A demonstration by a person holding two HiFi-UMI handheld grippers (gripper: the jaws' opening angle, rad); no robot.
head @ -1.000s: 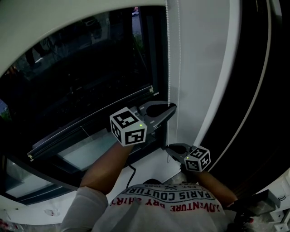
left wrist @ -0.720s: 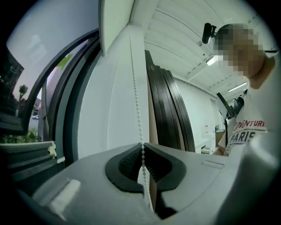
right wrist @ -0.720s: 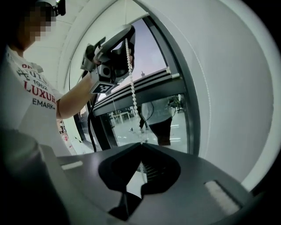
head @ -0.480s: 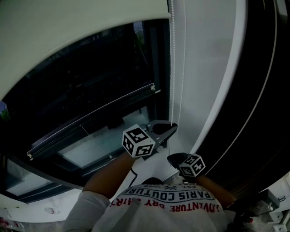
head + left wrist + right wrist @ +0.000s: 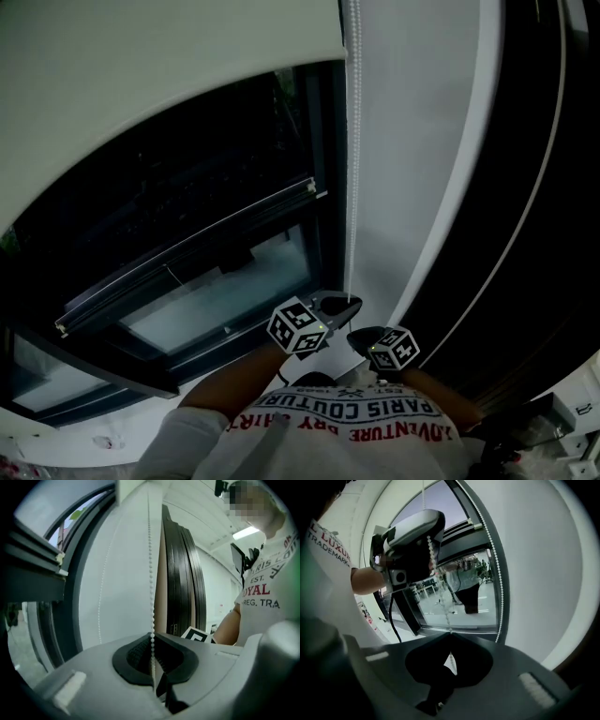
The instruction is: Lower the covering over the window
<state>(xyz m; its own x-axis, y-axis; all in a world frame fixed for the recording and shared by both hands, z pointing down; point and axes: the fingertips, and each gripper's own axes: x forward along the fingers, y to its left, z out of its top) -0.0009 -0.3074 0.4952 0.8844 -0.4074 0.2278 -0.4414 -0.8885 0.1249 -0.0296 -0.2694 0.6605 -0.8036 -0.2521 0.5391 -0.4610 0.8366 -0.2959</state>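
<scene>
The left tongs are pressed together on the bead chain, which comes straight down and passes between their dark pads right at the tips. The right tongs are likewise clamped on the same chain, lower down: in the right gripper view the beads run from under the left tongs down into the closed tips. A second strand of the chain hangs free just to the right of them, against the window frame.

In the head view both tongs sit low and close together, near the person's chest, the left a little above and ahead of the right. Each carries its marker cube, and the left forearm reaches up from a white printed shirt. The chain rises from the tongs as a straight pale line along the dark upright edge of the window.

The roller blind, pale and plain, covers the upper part of the window; its lower edge runs across the glass from the top of the chain side down toward the left. Below that edge the dark pane and the tilted sash are uncovered. To the right of the chain stands a pale wall, and beyond it a dark panel with thin light lines.
</scene>
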